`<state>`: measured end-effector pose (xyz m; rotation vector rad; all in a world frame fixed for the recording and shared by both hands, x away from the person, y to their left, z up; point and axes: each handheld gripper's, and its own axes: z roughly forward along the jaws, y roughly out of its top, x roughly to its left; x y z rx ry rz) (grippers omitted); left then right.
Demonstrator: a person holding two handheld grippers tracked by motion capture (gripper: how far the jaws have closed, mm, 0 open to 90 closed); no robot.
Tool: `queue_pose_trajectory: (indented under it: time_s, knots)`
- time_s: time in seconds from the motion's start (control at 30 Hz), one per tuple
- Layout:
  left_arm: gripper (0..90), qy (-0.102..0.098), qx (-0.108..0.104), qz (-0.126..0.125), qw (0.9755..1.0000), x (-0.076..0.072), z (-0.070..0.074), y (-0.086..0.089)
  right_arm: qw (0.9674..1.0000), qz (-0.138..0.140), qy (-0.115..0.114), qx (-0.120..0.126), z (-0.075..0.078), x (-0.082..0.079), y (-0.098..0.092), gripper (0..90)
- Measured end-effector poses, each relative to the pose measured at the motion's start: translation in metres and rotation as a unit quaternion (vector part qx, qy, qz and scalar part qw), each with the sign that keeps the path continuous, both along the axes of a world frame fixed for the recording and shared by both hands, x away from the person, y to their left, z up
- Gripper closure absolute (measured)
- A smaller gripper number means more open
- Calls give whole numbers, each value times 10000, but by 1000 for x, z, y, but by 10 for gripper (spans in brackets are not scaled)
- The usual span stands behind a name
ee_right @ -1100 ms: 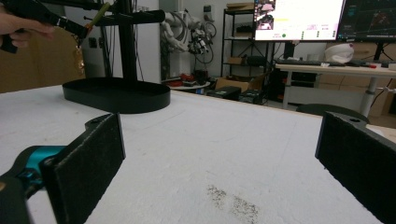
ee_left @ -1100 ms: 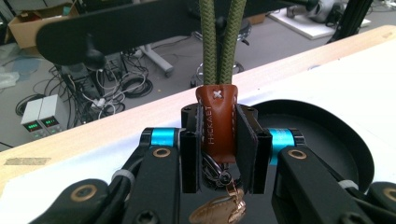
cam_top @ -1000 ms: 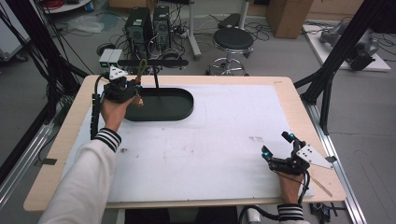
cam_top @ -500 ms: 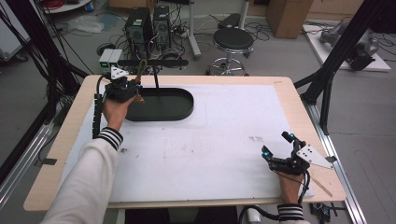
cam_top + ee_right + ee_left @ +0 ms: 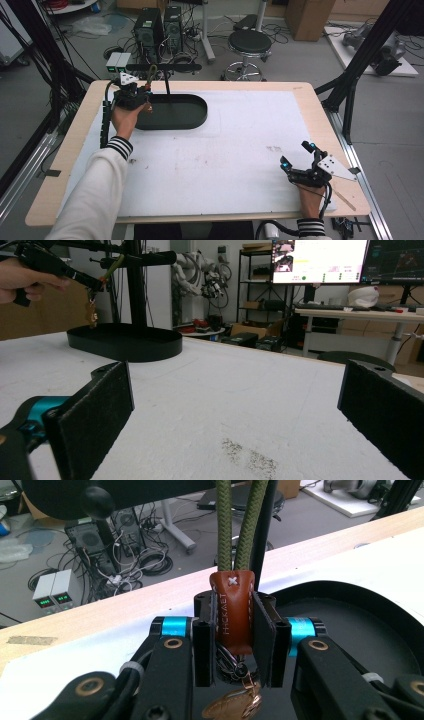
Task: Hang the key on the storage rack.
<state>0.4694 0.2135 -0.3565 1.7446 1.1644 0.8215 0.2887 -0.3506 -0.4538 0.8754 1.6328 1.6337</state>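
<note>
A keychain with a brown leather tab [image 5: 232, 607] hangs by its olive green cord loop [image 5: 226, 525] from the horizontal bar [image 5: 165, 66] of a black stand. The stand's oval base tray [image 5: 175, 114] sits at the table's back left. My left gripper [image 5: 234, 630] is shut on the leather tab, with a key ring and a coppery charm [image 5: 235, 705] dangling below the jaws. In the high view that gripper [image 5: 142, 100] is over the tray's left end. My right gripper [image 5: 296, 154] rests at the front right on the white mat, jaws wide open and empty [image 5: 235, 405].
A white mat [image 5: 240, 145] covers most of the wooden table. A thin wooden stick [image 5: 345, 200] lies by the right edge. Beyond the far edge are a stool [image 5: 248, 45] and computer towers [image 5: 160, 25] on the floor. Black frame posts [image 5: 360, 65] flank the table.
</note>
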Motion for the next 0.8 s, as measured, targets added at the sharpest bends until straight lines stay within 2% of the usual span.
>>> queue_pose_trajectory:
  time_s: [0.37, 0.8]
  knots:
    - [727, 91, 125, 45, 9999, 3, -5, -1, 10000, 4, 3, 17, 0, 0, 0, 4]
    - [726, 151, 71, -21, 9999, 5, -8, -3, 10000, -3, -5, 29, 0, 0, 0, 4]
